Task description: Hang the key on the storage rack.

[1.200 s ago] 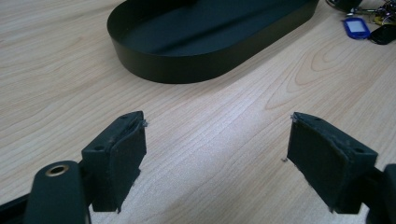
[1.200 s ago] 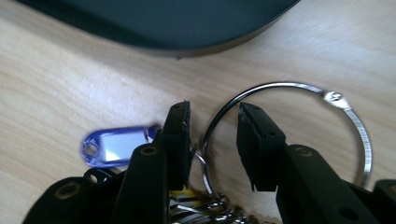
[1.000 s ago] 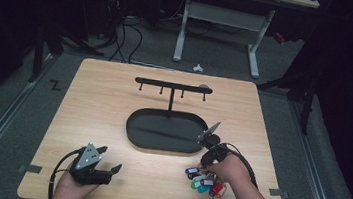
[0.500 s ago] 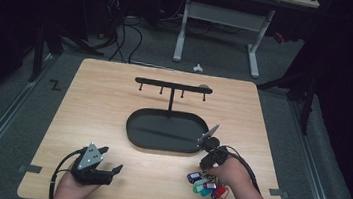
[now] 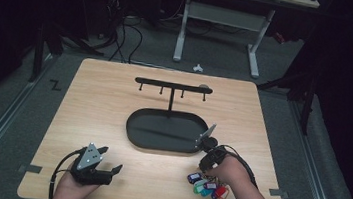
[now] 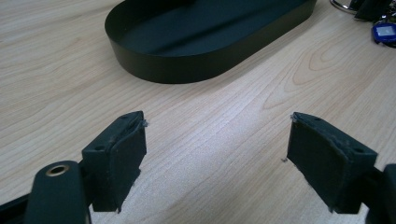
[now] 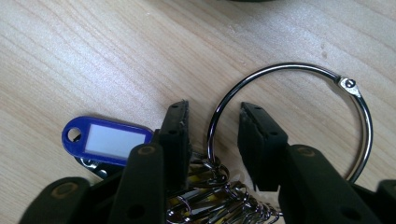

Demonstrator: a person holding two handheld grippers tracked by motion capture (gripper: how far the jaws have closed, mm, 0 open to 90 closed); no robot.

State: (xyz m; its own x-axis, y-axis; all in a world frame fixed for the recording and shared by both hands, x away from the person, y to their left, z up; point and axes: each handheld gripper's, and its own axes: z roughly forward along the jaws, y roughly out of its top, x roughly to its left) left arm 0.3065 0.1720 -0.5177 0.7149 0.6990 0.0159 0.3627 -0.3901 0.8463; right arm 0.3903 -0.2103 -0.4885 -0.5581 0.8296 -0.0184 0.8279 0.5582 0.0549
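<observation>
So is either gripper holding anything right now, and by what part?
Nothing is held. The right gripper straddles the key ring's wire with its jaws apart, having just opened. The left gripper is open over bare table.

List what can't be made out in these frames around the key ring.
- Keys on the metal ring: right gripper view, cut by the bottom edge and hidden behind the right gripper.
- Key tags: high view, too small to read; the hand covers part.
- Blue tag label: blank or blurred.

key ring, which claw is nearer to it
Right. The right claw is down over the key ring, its jaws either side of the wire, a gap showing. The left claw sits near the table's opposite front corner, jaws open, nothing between them.
</observation>
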